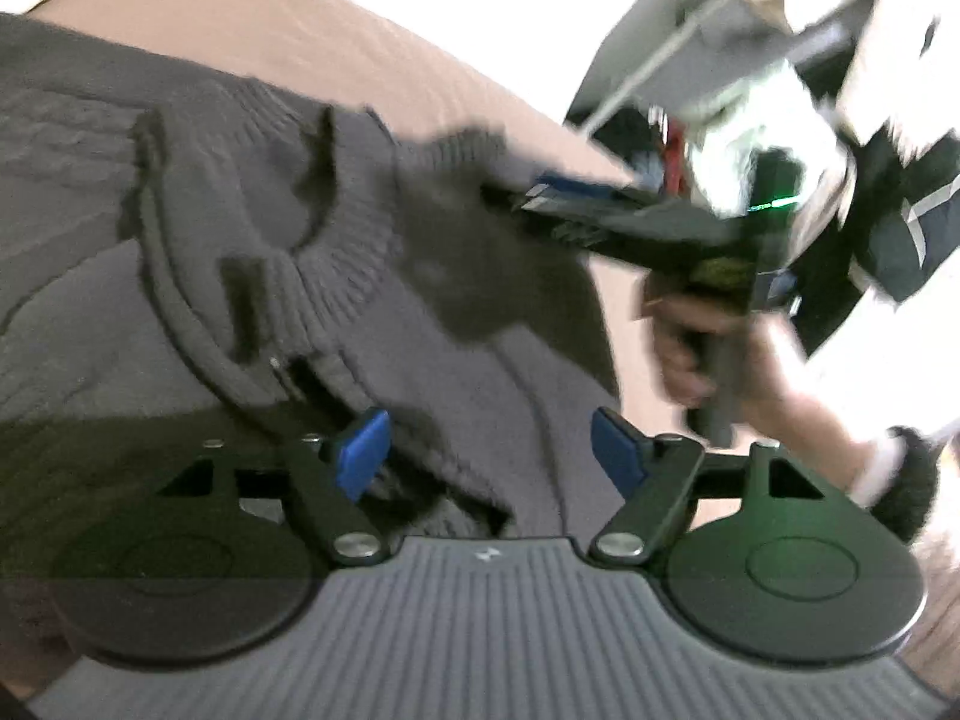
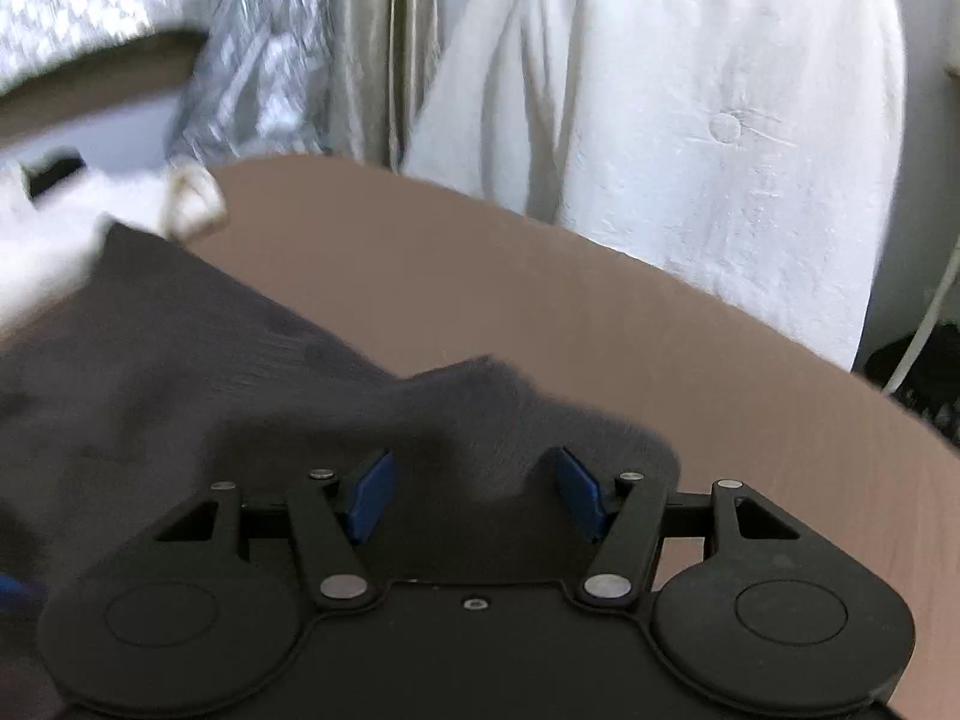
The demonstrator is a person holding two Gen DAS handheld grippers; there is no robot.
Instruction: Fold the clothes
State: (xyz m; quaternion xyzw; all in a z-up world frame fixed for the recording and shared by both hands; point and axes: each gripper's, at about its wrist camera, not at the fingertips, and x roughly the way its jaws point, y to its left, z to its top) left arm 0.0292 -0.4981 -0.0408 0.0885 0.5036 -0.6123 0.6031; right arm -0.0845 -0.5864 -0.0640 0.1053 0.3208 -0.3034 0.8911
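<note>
While the grey sweater [image 1: 252,252] lies spread over the brown table [image 1: 336,42], your left gripper [image 1: 489,450] hangs above its collar with jaws spread, holding nothing. Your right gripper [image 2: 474,492] also stands spread, a raised fold of sweater between its pads.

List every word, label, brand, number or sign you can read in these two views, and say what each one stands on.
No readable text in either view.
Small pale emblem on the left gripper body: too small to read.
Yellowish label on the right gripper body, left wrist view: blurred, unreadable.
Grey sweater: no tag or print visible.
</note>
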